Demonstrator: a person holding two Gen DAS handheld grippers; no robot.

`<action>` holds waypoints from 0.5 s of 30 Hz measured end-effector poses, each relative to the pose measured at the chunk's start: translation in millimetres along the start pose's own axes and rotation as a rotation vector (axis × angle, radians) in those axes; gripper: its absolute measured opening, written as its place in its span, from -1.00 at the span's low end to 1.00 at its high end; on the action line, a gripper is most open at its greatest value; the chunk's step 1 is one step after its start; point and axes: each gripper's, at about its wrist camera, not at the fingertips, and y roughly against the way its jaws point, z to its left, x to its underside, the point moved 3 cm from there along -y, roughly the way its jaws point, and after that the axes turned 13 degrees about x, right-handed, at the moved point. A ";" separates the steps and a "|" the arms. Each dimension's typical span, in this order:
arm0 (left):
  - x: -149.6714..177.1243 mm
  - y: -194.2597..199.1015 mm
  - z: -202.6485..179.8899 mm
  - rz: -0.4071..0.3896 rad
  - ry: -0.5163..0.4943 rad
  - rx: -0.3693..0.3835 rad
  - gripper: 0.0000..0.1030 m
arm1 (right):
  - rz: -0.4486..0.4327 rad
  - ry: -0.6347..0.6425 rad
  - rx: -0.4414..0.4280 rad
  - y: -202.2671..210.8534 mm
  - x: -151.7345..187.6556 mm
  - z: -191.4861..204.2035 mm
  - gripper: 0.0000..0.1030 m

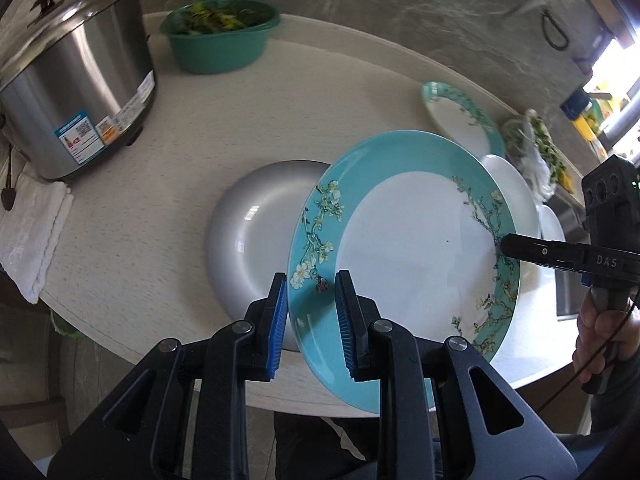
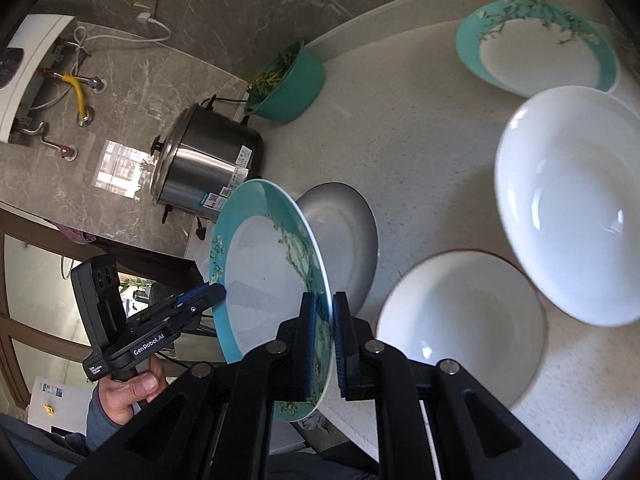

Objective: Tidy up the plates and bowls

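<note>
A teal plate with a white centre and blossom branches [image 1: 400, 248] [image 2: 260, 280] hangs tilted above the round pale table [image 1: 160, 200]. My left gripper [image 1: 312, 280] is shut on its near rim. My right gripper [image 2: 325, 298] is shut on the opposite rim and shows at the right of the left wrist view [image 1: 504, 246]. A grey plate [image 1: 248, 240] [image 2: 344, 232] lies flat on the table, partly hidden behind the held plate. Further off lie a second teal plate [image 2: 540, 52], a large white bowl [image 2: 568, 208] and a brown-rimmed white bowl [image 2: 460, 320].
A steel rice cooker [image 1: 76, 92] stands at the table's back left, beside a green basin of greens [image 1: 220, 36]. A white cloth [image 1: 32, 232] hangs over the left edge. A bag of greens [image 1: 532, 148] lies at the right. A hand [image 2: 132, 392] holds the left gripper's handle.
</note>
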 end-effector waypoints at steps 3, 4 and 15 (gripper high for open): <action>-12.6 -7.2 23.9 0.011 0.011 -0.006 -0.59 | 0.021 -0.004 0.007 -15.8 -7.3 8.8 -0.78; -16.2 -9.2 31.5 0.016 0.013 -0.008 -0.59 | 0.028 -0.007 0.011 -20.7 -9.9 11.8 -0.78; -40.1 -57.4 100.8 0.085 0.036 -0.012 -0.58 | 0.099 0.003 0.188 -76.5 -30.3 30.4 -0.72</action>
